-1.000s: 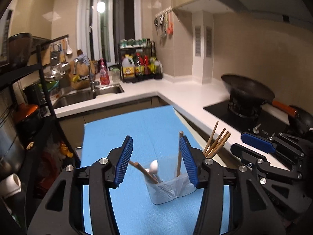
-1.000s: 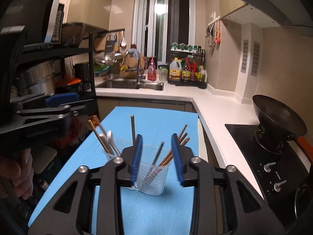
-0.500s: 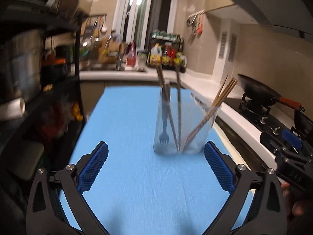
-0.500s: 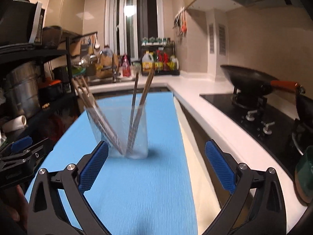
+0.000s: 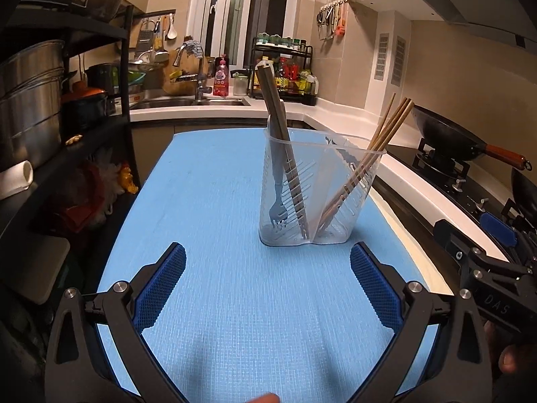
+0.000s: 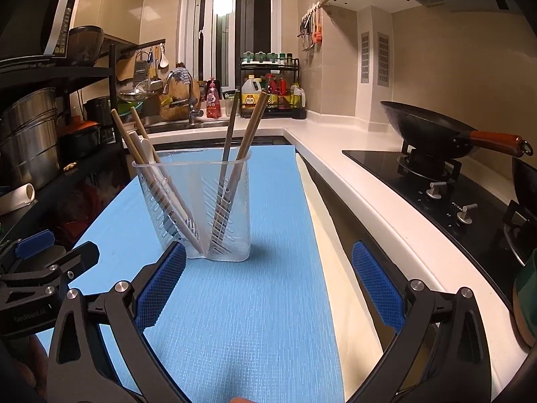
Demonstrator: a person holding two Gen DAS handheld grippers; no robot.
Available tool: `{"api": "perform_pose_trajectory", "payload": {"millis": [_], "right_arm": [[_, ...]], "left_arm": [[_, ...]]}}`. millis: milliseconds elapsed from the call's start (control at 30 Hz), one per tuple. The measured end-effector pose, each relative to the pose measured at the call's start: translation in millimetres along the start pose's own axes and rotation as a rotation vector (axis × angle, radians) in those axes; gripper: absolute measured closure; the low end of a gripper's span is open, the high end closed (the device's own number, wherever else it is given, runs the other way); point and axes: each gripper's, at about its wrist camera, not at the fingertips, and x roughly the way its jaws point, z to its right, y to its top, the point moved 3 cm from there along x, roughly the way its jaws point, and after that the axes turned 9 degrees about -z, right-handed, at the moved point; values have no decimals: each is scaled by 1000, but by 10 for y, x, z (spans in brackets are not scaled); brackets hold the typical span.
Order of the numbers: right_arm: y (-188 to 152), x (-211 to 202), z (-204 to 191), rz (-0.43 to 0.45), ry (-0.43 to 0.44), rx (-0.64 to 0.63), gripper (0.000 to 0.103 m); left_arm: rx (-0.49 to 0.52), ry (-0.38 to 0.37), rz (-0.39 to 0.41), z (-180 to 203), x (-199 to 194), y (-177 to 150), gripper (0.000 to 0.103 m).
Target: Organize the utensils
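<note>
A clear plastic utensil holder (image 5: 322, 184) stands upright on a blue mat (image 5: 218, 201). In the left wrist view it holds a fork (image 5: 278, 184) with wooden-handled utensils on one side and wooden chopsticks (image 5: 379, 141) on the other. It also shows in the right wrist view (image 6: 198, 201), with white spoons (image 6: 151, 158) at the left and chopsticks (image 6: 241, 141) at the right. My left gripper (image 5: 268, 285) is open and empty, low over the mat, short of the holder. My right gripper (image 6: 268, 282) is open and empty, just short of the holder.
A white counter (image 6: 335, 147) runs along the right with a hob and a black wok (image 6: 433, 131). A black rack with metal pots (image 5: 30, 100) stands at the left. A sink (image 5: 188, 100) and a bottle rack (image 5: 285, 74) are at the back.
Both grippers opened wide and pulled back from the holder, dropping lower over the mat. The holder stands free on the mat.
</note>
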Motion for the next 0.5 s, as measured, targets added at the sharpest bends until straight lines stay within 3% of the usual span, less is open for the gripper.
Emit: {"api": "perform_pose_trajectory", "payload": {"millis": [500], "right_arm": [[-18,-27,-20,11,-11,-15,5]], "left_arm": [[-4,-5,-2,12,-27,-18,8]]}}
